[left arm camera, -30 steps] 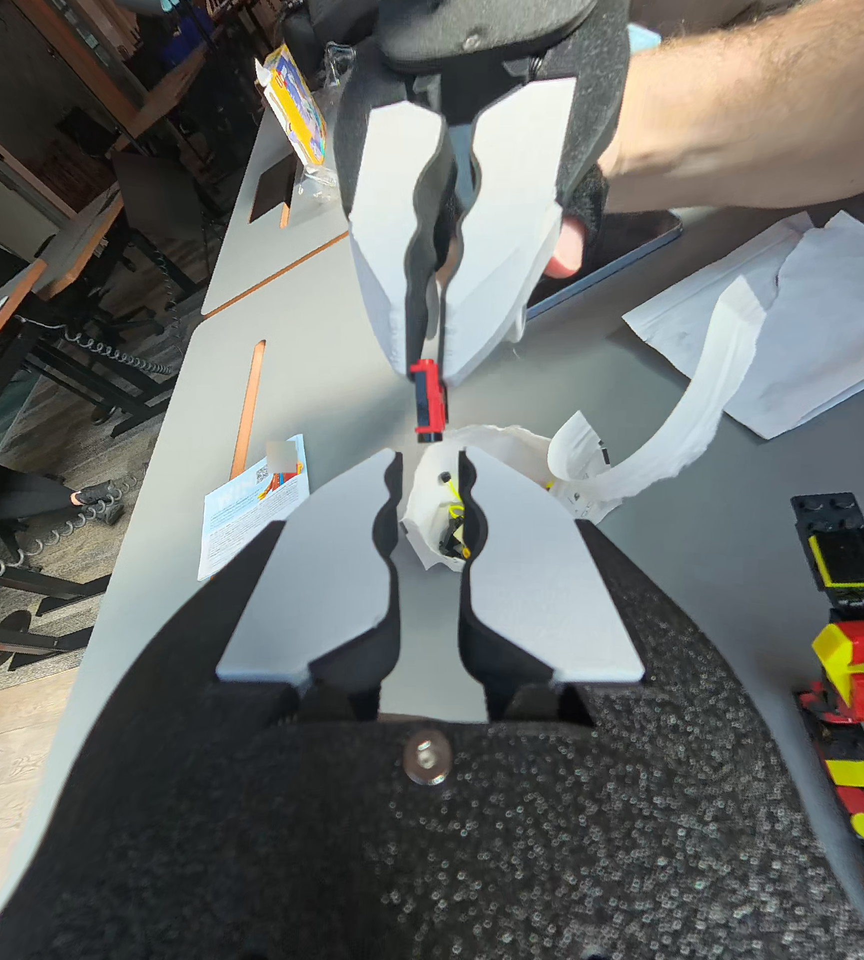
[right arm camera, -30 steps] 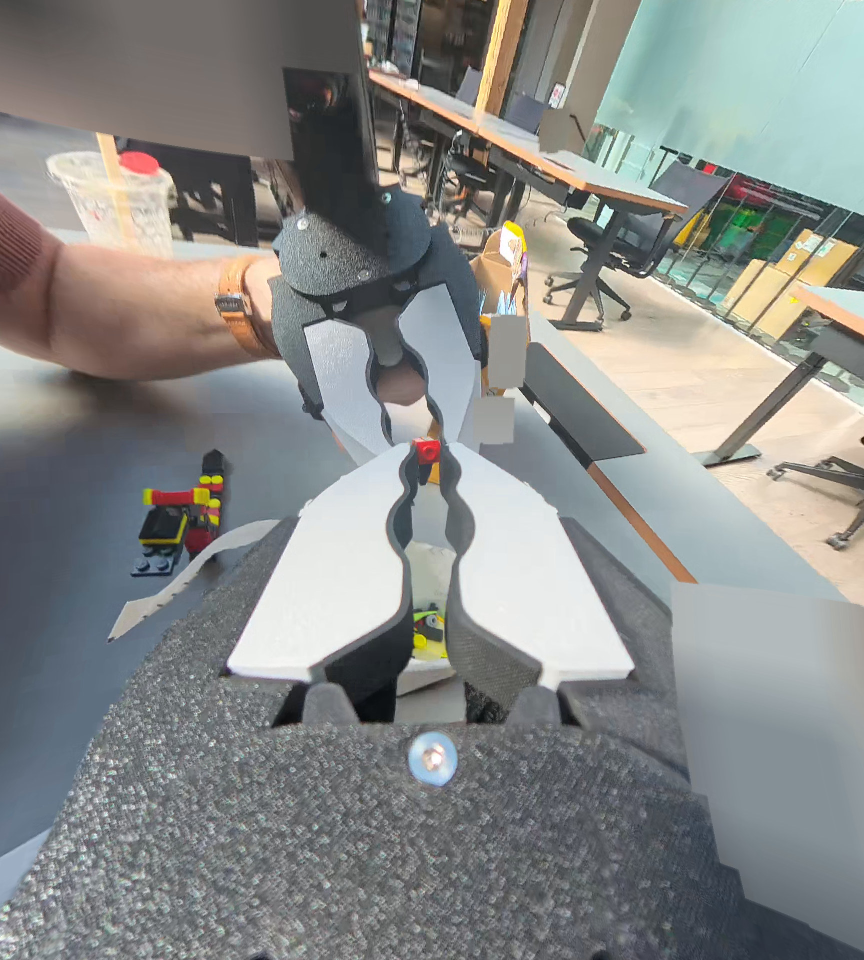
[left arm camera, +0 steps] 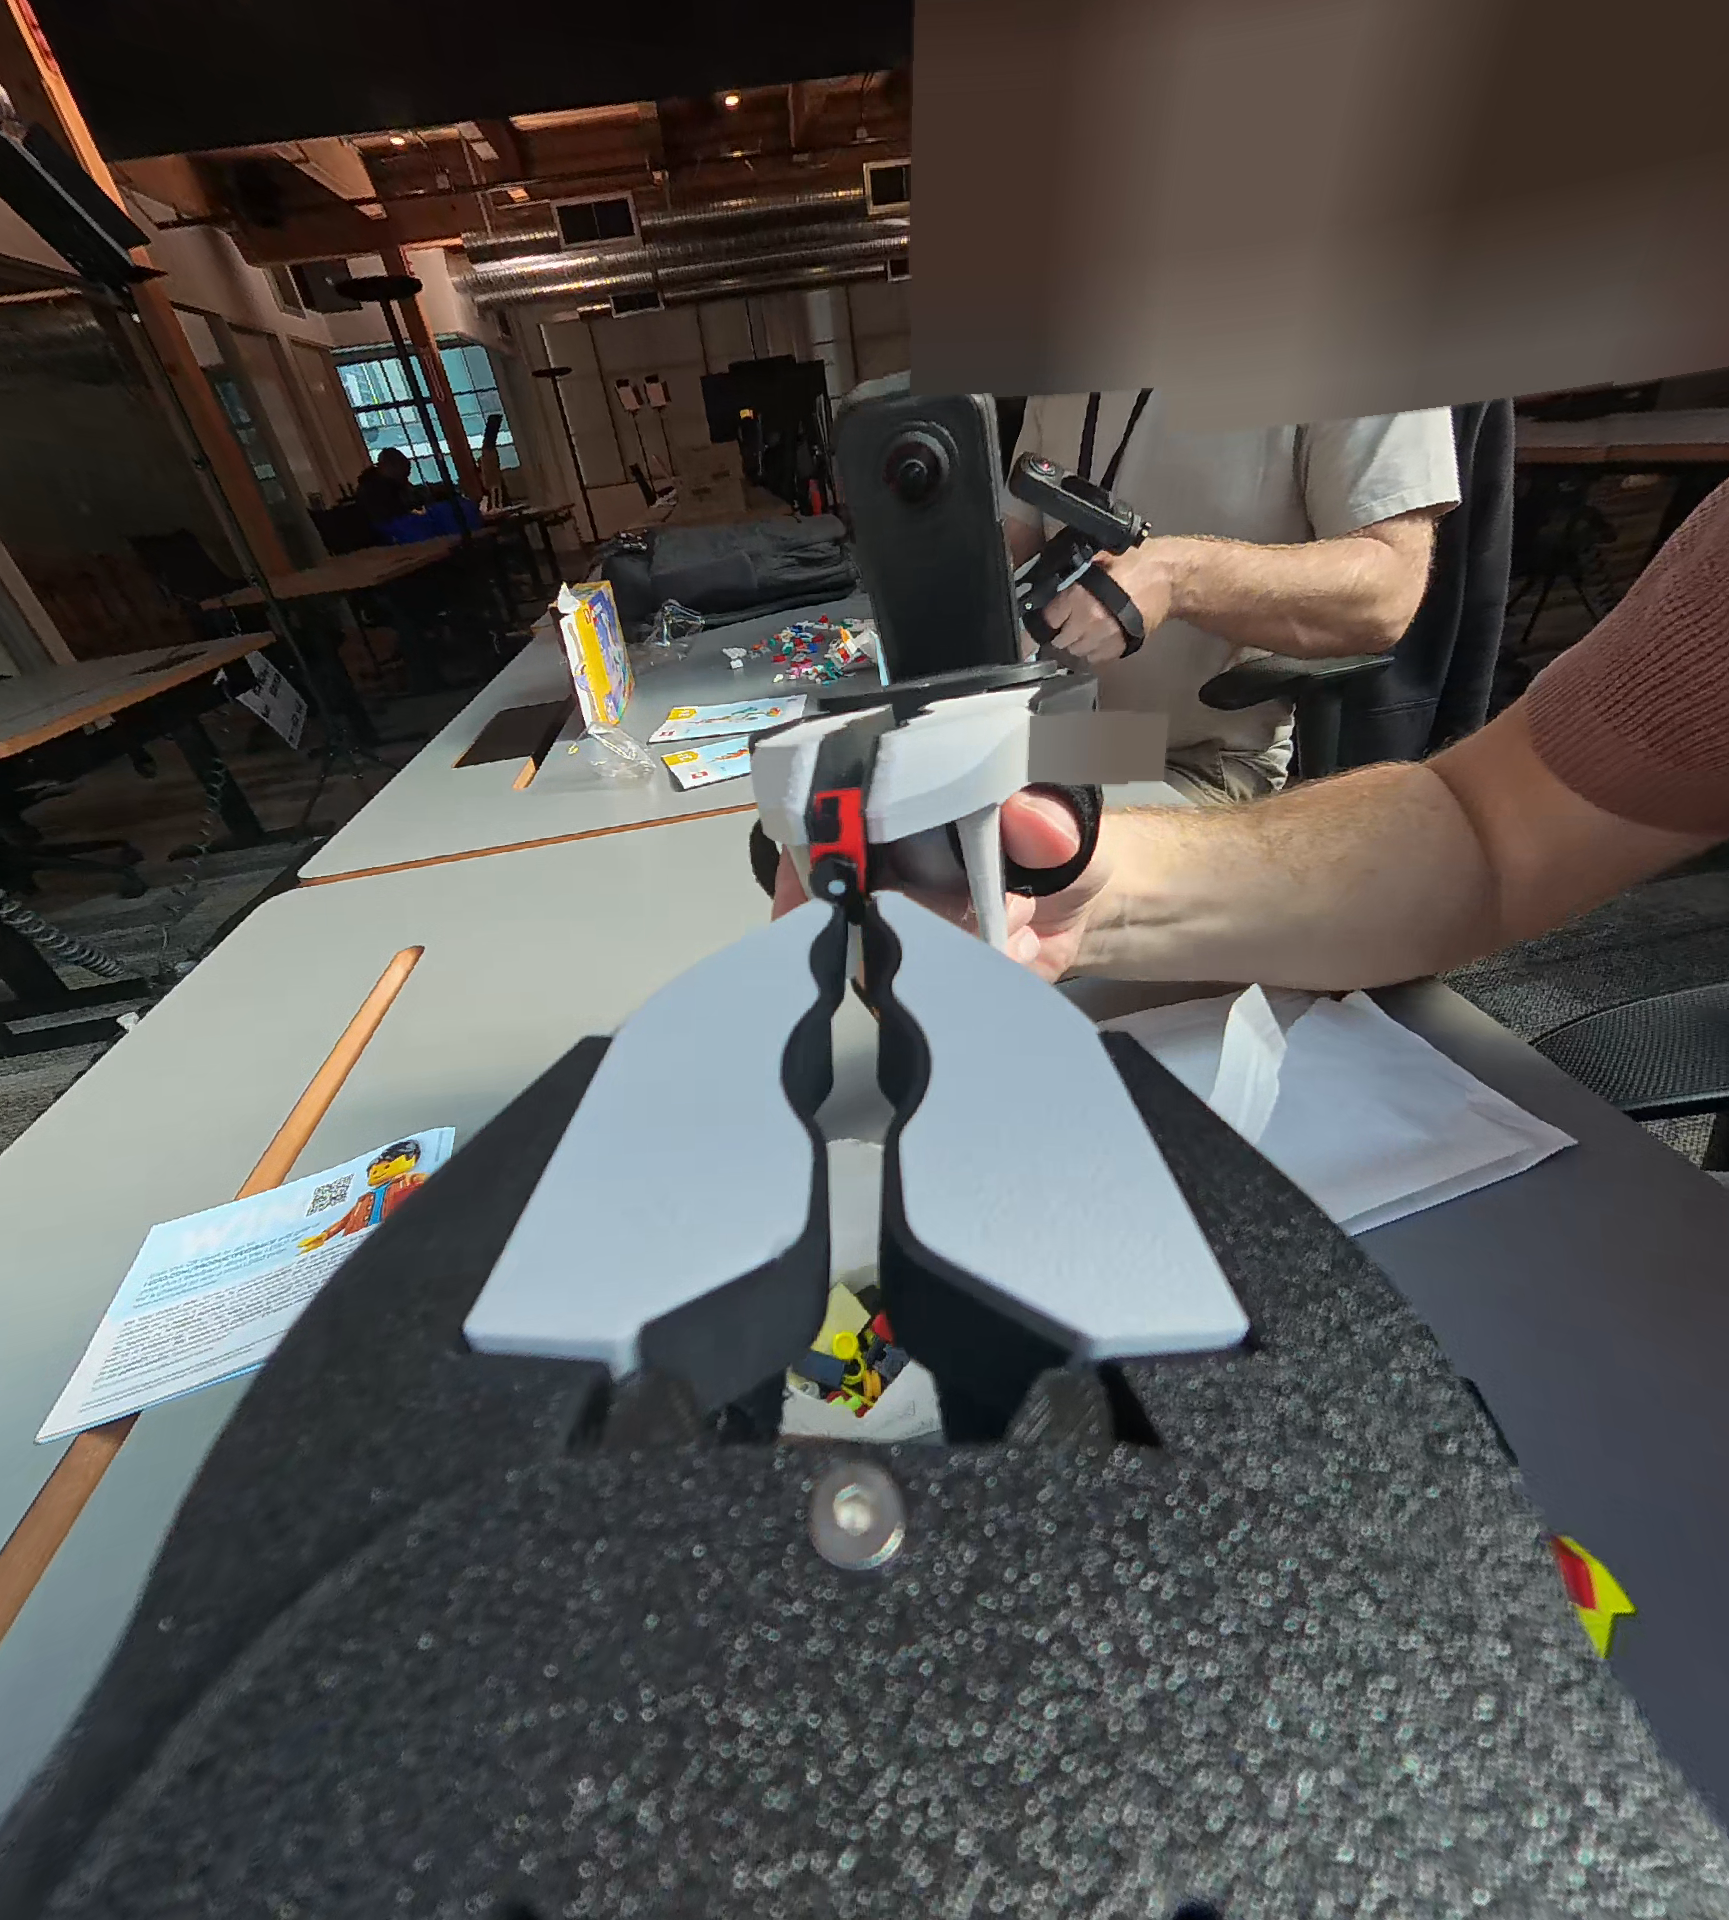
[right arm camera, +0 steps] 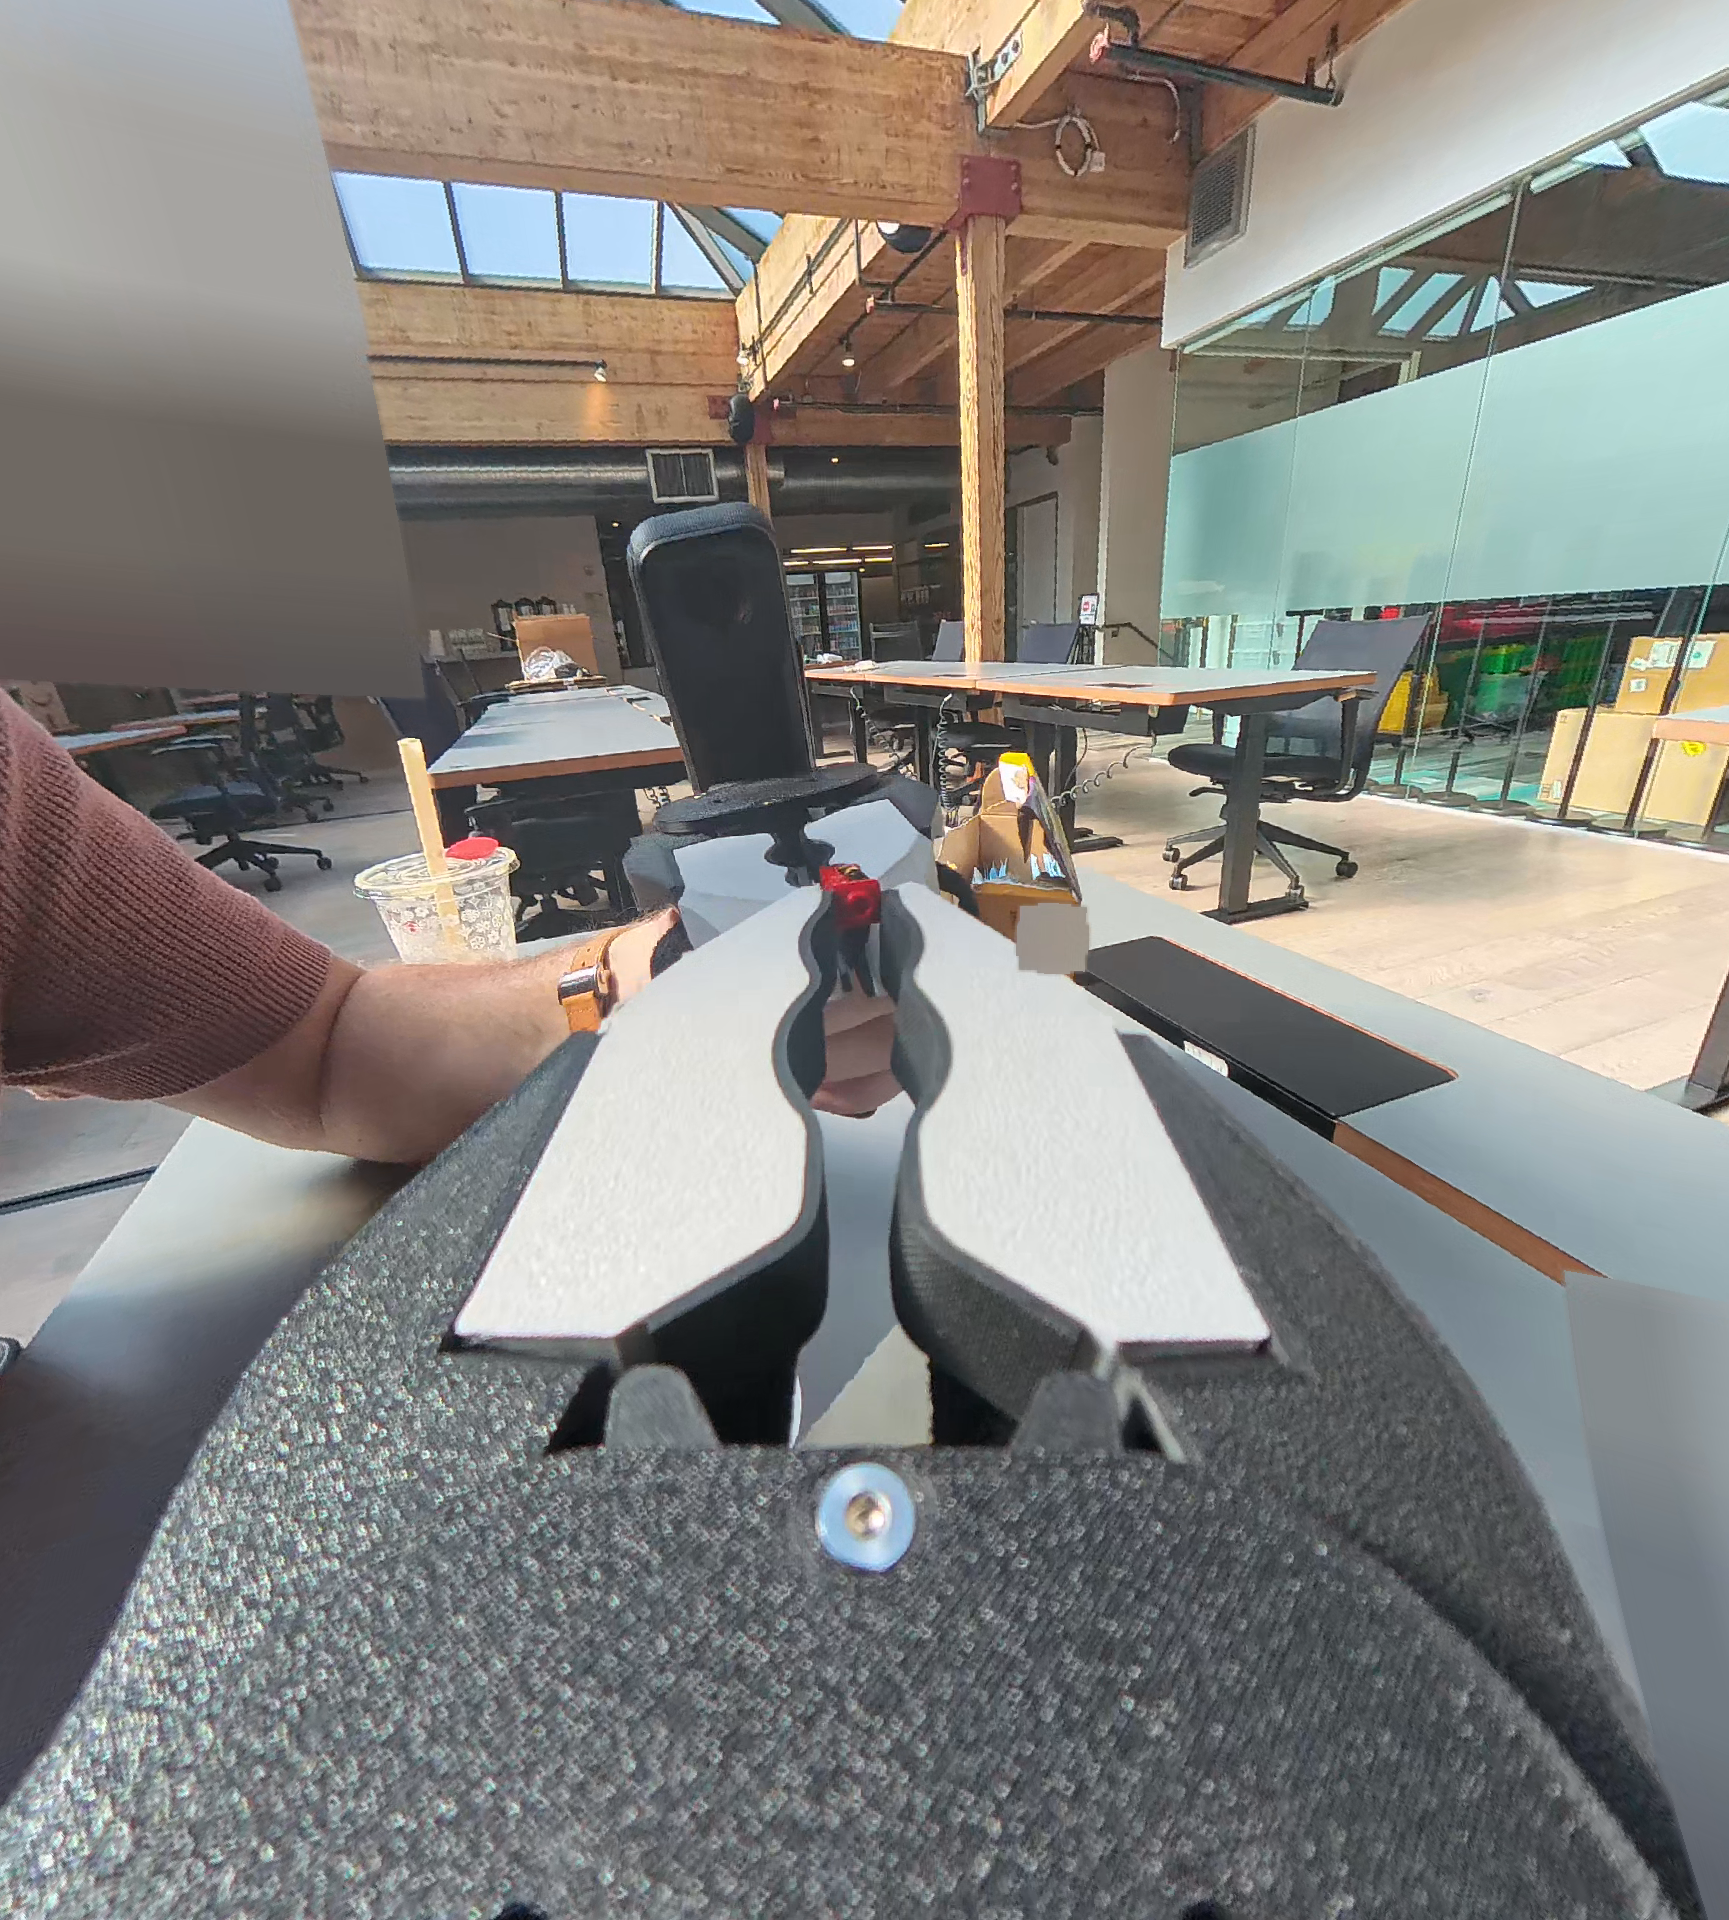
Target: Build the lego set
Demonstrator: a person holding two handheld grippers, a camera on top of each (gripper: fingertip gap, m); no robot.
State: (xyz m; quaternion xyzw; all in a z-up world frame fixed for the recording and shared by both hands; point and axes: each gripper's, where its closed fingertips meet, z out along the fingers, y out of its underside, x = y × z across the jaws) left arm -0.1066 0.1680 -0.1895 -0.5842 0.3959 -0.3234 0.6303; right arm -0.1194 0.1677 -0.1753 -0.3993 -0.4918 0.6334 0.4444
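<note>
In the left wrist view my left gripper (left arm camera: 845,916) has its fingers closed to a narrow slit, with a thin black lego part (left arm camera: 855,961) pinched at the tips. Tip to tip with it is my right gripper (left arm camera: 834,774), shut on a small red and black lego piece (left arm camera: 832,826). In the right wrist view my right gripper (right arm camera: 855,906) is shut on the same red piece (right arm camera: 852,900), and the left gripper (right arm camera: 735,883) faces it, touching at the tips. Both are held up in the air above the grey table (left arm camera: 527,935).
An open white bag of loose bricks (left arm camera: 849,1361) lies under my left gripper. A blue leaflet (left arm camera: 247,1278) lies left, white paper (left arm camera: 1359,1101) right, and a red and yellow build (left arm camera: 1592,1590) at the right edge. A plastic cup (right arm camera: 439,904), a cardboard box (right arm camera: 1016,862) and a seated person (left arm camera: 1255,582) are behind. Both grippers' tips are close together, under 4 cm apart.
Both grippers have tilted up from facing the table to level. My left gripper has closed from open, and its tips now meet the piece held in my right gripper.
</note>
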